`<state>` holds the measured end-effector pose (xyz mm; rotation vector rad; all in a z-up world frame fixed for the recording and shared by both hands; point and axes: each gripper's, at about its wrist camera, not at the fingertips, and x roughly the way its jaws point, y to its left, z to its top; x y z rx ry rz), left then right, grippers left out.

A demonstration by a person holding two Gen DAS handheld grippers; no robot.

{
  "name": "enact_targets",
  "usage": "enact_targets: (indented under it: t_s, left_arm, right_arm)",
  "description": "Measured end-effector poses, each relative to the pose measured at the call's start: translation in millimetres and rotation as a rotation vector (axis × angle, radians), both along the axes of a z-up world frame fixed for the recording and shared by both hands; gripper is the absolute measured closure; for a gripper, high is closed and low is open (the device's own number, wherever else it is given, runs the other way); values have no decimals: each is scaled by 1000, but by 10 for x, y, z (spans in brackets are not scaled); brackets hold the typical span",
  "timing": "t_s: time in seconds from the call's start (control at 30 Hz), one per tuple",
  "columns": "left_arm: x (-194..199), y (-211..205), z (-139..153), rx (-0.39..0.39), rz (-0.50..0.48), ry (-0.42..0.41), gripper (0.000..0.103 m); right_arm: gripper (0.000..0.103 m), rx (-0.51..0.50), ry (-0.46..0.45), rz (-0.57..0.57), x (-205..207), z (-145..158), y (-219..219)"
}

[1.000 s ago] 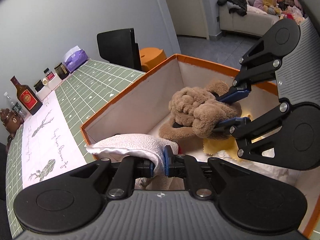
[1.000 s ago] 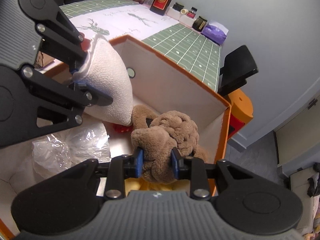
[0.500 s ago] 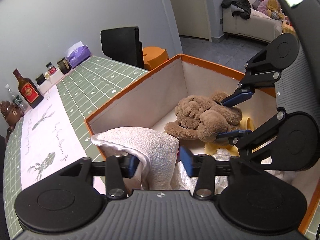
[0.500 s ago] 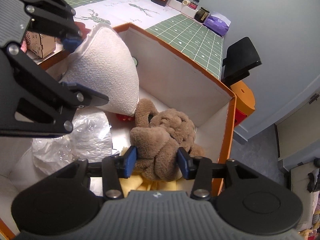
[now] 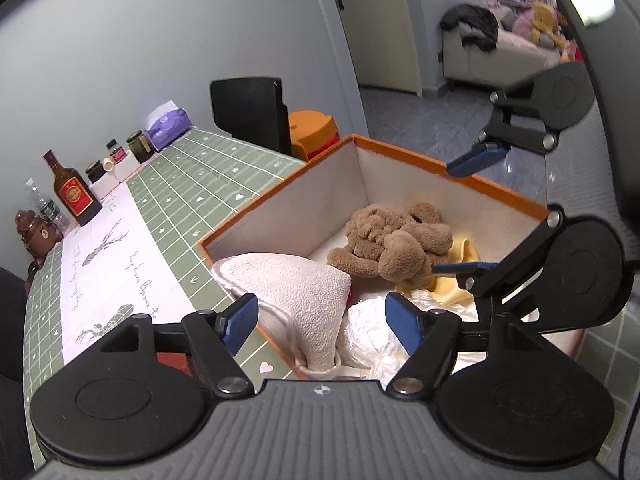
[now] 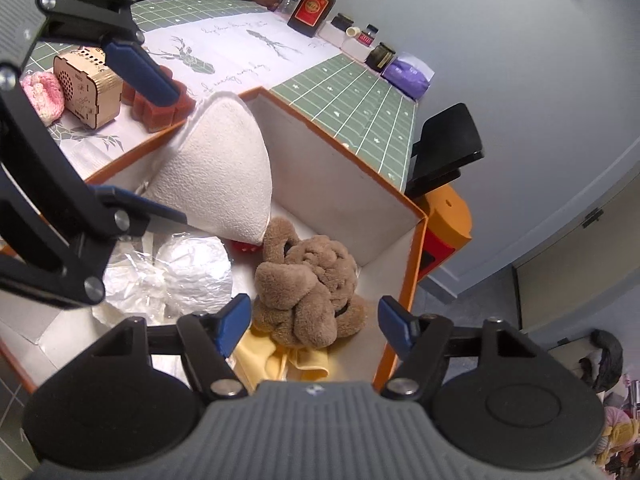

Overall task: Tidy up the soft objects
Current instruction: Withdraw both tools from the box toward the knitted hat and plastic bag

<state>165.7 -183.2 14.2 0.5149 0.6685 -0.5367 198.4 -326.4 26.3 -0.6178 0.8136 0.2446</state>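
Note:
An orange-rimmed box (image 5: 400,152) (image 6: 416,248) stands on the green table. A brown plush toy (image 5: 394,240) (image 6: 308,284) lies inside it on a yellow cloth (image 5: 460,252) (image 6: 280,360). A white soft cushion (image 5: 296,292) (image 6: 224,184) leans in the box's near-left corner, over the rim. My left gripper (image 5: 322,322) is open and empty just above the cushion. My right gripper (image 6: 316,322) is open and empty above the plush. White crinkled wrapping (image 5: 372,332) (image 6: 192,276) lies beside them.
On the table outside the box are a pink knitted item (image 6: 42,94), a wooden box (image 6: 88,84), a red-brown block (image 6: 160,108), a liquor bottle (image 5: 74,192) (image 6: 316,6), small jars (image 5: 136,146), a purple tissue pack (image 5: 168,124) and a black chair (image 5: 248,108).
Both grippers opened and let go: the left released the white cushion, the right released the brown plush. Both pulled back upward; the toys now rest in the box.

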Motion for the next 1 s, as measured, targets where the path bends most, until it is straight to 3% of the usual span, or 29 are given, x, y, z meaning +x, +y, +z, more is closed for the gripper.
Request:
enact_targets:
  t_s: [0.13, 0.33, 0.57, 1.0]
  left_arm:
    - [-144, 196, 101, -68, 27, -28, 18]
    - [-387, 561, 200, -191, 57, -103, 18]
    - [-711, 967, 141, -252, 153, -216, 18]
    - [-1050, 1930, -119, -410, 437, -233, 18]
  right_arm:
    - [33, 12, -40, -30, -166, 83, 72]
    - [33, 159, -130, -76, -509, 254, 190]
    - [33, 295, -207, -70, -824, 254, 514]
    - [33, 423, -298, -52, -1033, 26, 1333]
